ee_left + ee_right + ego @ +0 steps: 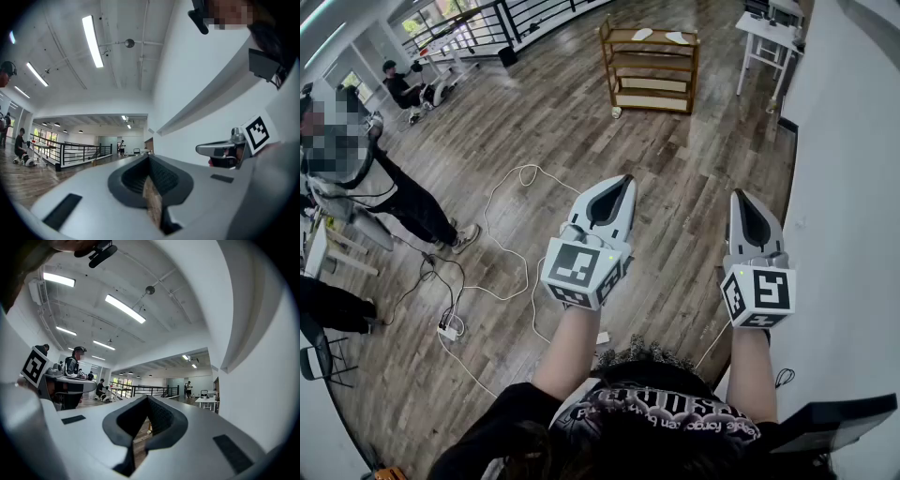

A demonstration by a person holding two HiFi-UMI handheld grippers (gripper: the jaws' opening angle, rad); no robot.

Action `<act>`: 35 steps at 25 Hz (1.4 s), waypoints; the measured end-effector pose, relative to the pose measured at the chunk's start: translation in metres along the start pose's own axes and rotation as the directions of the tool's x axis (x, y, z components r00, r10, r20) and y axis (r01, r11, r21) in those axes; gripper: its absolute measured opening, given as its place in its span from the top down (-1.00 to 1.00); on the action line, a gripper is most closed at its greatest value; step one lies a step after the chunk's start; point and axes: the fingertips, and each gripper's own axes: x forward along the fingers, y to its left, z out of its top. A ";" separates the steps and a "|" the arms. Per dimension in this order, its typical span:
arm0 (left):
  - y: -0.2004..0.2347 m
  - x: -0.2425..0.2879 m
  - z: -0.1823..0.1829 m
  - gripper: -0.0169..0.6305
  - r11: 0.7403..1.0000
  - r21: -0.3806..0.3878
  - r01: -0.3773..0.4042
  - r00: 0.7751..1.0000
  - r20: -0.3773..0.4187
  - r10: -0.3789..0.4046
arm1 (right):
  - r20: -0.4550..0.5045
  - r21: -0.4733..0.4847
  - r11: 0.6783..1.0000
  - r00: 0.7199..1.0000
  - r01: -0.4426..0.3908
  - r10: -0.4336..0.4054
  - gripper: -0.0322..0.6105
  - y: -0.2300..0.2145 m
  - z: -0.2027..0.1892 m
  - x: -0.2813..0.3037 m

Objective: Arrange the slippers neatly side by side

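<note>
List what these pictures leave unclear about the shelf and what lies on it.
1. Head view: the pale things on top of the wooden shelf are too small to tell as slippers.
2. Head view: the small object by the shelf's foot is too small to name.
3. Gripper views: the left gripper and the right gripper, both shut, cover the floor ahead with their own bodies; the shelf cannot be made out there.

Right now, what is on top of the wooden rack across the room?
Two pale, flat things, likely the slippers, lie apart on the top shelf of the wooden rack. What sits deeper on the lower shelves is covered by the boards above.
</note>
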 end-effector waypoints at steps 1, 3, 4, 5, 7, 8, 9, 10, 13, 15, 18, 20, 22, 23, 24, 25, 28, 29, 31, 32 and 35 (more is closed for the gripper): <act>-0.001 0.001 0.000 0.96 1.000 0.003 0.001 1.000 -0.001 0.000 | 0.000 0.002 1.000 1.000 0.002 -0.002 0.89 -0.001 0.001 0.000; -0.002 0.002 0.001 0.96 1.000 0.007 0.002 1.000 -0.003 -0.002 | 0.001 0.008 1.000 1.000 0.007 -0.007 0.89 -0.004 0.001 0.000; -0.003 0.003 0.001 0.96 1.000 0.008 0.003 1.000 -0.003 -0.003 | 0.003 0.013 1.000 1.000 0.011 -0.011 0.89 -0.005 0.002 0.000; -0.003 0.003 0.001 0.96 1.000 0.009 0.004 1.000 -0.004 -0.004 | 0.004 0.019 1.000 1.000 0.015 -0.015 0.89 -0.007 0.002 0.000; -0.004 0.005 0.001 0.96 1.000 0.011 0.004 1.000 -0.005 -0.004 | 0.005 0.028 0.999 1.000 0.022 -0.022 0.89 -0.011 0.001 0.000; -0.004 0.006 0.000 0.96 1.000 0.010 0.004 1.000 -0.004 -0.003 | 0.004 0.030 0.999 1.000 0.023 -0.023 0.89 -0.012 0.000 0.000; -0.005 0.007 0.000 0.96 1.000 0.009 0.003 1.000 -0.004 -0.003 | 0.004 0.031 0.999 1.000 0.022 -0.022 0.89 -0.013 0.000 0.001; -0.005 0.008 -0.001 0.96 1.000 0.008 0.004 1.000 -0.003 -0.004 | 0.005 0.032 0.999 1.000 0.021 -0.022 0.89 -0.015 -0.001 0.001; -0.004 0.010 -0.002 0.96 1.000 0.003 0.004 1.000 -0.006 -0.004 | 0.009 0.045 0.999 1.000 0.017 -0.018 0.89 -0.017 -0.001 0.003; -0.003 0.011 -0.004 0.96 1.000 -0.003 0.000 1.000 -0.010 0.000 | 0.014 0.056 0.998 1.000 0.012 -0.012 0.89 -0.019 -0.001 0.003; -0.005 0.012 -0.008 0.96 1.000 0.001 0.002 1.000 -0.014 -0.002 | 0.015 0.058 0.998 1.000 -0.004 0.003 0.89 -0.021 -0.004 0.002; -0.012 0.011 -0.007 0.96 0.999 0.016 0.040 0.999 0.003 -0.040 | 0.022 0.065 0.998 0.999 -0.026 0.025 0.89 -0.022 -0.006 0.000; -0.020 0.007 -0.006 0.96 0.997 0.025 0.080 0.996 0.034 -0.081 | 0.031 0.072 0.996 0.998 -0.051 0.049 0.89 -0.026 -0.007 -0.001; -0.021 0.004 -0.007 0.96 0.996 0.021 0.087 0.995 0.046 -0.087 | 0.031 0.073 0.995 0.998 -0.063 0.061 0.89 -0.027 -0.009 -0.001; -0.020 0.002 -0.008 0.96 0.996 0.013 0.087 0.995 0.053 -0.088 | 0.029 0.076 0.994 0.997 -0.075 0.072 0.89 -0.028 -0.011 0.000; -0.019 0.001 -0.010 0.96 0.997 0.006 0.083 0.995 0.054 -0.084 | 0.026 0.080 0.993 0.996 -0.086 0.084 0.89 -0.028 -0.012 0.002; -0.013 0.004 -0.019 0.96 0.999 -0.003 0.053 0.998 0.035 -0.053 | 0.014 0.090 0.991 0.995 -0.099 0.098 0.89 -0.029 -0.021 0.013; -0.010 0.008 -0.023 0.96 0.999 0.000 0.043 0.999 0.024 -0.043 | 0.012 0.092 0.991 0.995 -0.098 0.097 0.89 -0.029 -0.025 0.018; 0.000 0.018 -0.031 0.96 1.000 -0.002 0.027 1.000 0.012 -0.027 | 0.010 0.095 0.990 0.995 -0.103 0.102 0.89 -0.028 -0.032 0.033; 0.007 0.024 -0.034 0.96 1.000 -0.010 0.022 1.000 0.012 -0.022 | 0.009 0.091 0.990 0.994 -0.108 0.107 0.89 -0.027 -0.034 0.041; 0.035 0.053 -0.041 0.96 1.000 -0.029 0.010 1.000 0.011 -0.010 | 0.003 0.070 0.991 0.993 -0.114 0.114 0.89 -0.027 -0.040 0.075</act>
